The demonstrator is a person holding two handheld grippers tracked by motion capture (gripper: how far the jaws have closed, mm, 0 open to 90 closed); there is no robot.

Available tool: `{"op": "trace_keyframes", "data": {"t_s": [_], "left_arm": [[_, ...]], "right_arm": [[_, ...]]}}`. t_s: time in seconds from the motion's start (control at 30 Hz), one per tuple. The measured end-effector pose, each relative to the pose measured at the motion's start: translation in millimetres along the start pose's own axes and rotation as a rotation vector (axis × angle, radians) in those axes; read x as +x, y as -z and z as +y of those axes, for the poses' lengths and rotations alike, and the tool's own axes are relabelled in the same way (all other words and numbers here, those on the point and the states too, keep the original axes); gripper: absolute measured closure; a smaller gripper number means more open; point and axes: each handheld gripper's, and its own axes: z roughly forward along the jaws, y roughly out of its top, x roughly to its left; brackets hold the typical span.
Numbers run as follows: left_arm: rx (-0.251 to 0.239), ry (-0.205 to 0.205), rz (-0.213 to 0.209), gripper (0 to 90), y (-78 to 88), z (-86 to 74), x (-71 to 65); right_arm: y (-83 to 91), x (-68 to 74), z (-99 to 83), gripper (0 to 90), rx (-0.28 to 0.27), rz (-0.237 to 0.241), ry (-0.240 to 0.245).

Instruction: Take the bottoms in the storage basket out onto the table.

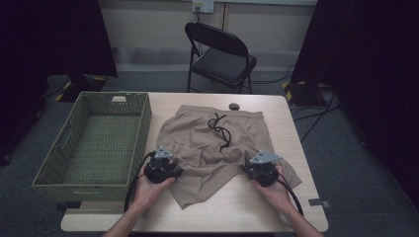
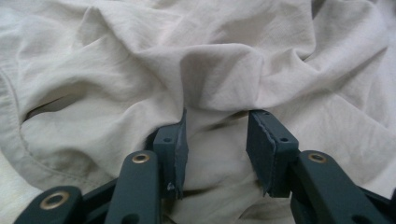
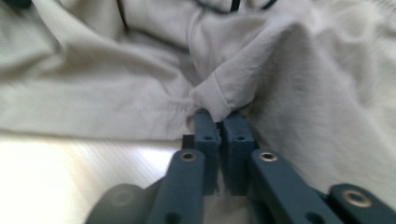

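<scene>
Tan shorts lie crumpled on the wooden table, with a black drawstring across the waist. My left gripper rests on the shorts' left leg. In the left gripper view its jaws stand partly apart, with the pads pressed against both sides of a raised hump of the cloth. My right gripper sits at the shorts' right leg. In the right gripper view its jaws are shut on a folded hem of the shorts.
A green woven basket stands to the left of the shorts, close to my left hand. A small dark round object lies at the table's far edge. A black folding chair stands beyond the table.
</scene>
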Motion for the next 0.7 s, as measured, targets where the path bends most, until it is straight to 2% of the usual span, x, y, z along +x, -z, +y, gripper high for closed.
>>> {"op": "trace_keyframes", "data": {"t_s": [0.1,0.13,0.2,0.27,0.33,0.4,0.47,0.5,0.53,0.57,0.63,0.7], "left_arm": [[0.003,-0.005,0.004,58.1,-0.2,-0.3,0.3],[0.003,-0.003,0.006,58.1,-0.3,-0.1,0.2],[0.003,-0.001,0.012,58.1,-0.3,-0.1,0.3],[0.002,0.001,0.022,58.2,-0.2,0.0,0.8],[0.002,0.004,0.029,58.4,-0.2,0.1,0.9],[0.002,0.011,0.04,58.4,-0.3,0.2,0.8],[-0.007,0.024,0.041,58.4,-0.8,0.1,0.3],[-0.008,0.024,0.046,58.4,-0.6,0.0,0.6],[-0.008,0.024,0.046,58.4,-0.6,0.0,0.6],[-0.008,0.025,0.047,58.4,-0.7,0.0,0.5],[-0.005,0.021,0.044,58.3,-0.4,-0.1,0.8],[-0.003,0.011,0.043,58.3,-0.4,-0.1,1.5]], "right_arm": [[10.0,-0.3,3.4,89.4,-0.031,0.021,-0.02],[25.0,1.9,8.3,89.6,-0.076,0.046,-0.035],[31.4,2.9,10.5,89.7,-0.091,0.055,-0.034],[52.2,5.6,17.4,89.9,-0.156,0.09,-0.053],[73.5,11.1,23.8,89.7,-0.208,0.116,-0.045],[79.8,14.9,24.7,87.4,-0.228,0.125,-0.033],[80.5,15.9,24.6,86.6,-0.235,0.119,-0.035],[73.2,12.1,23.6,80.3,-0.211,0.106,-0.038],[73.2,12.1,23.6,80.3,-0.211,0.106,-0.038],[68.3,9.1,22.6,78.5,-0.193,0.094,-0.043],[45.3,-2.3,13.9,74.7,-0.113,0.082,-0.06],[37.4,-1.9,9.6,68.8,-0.082,0.071,-0.048]]}}
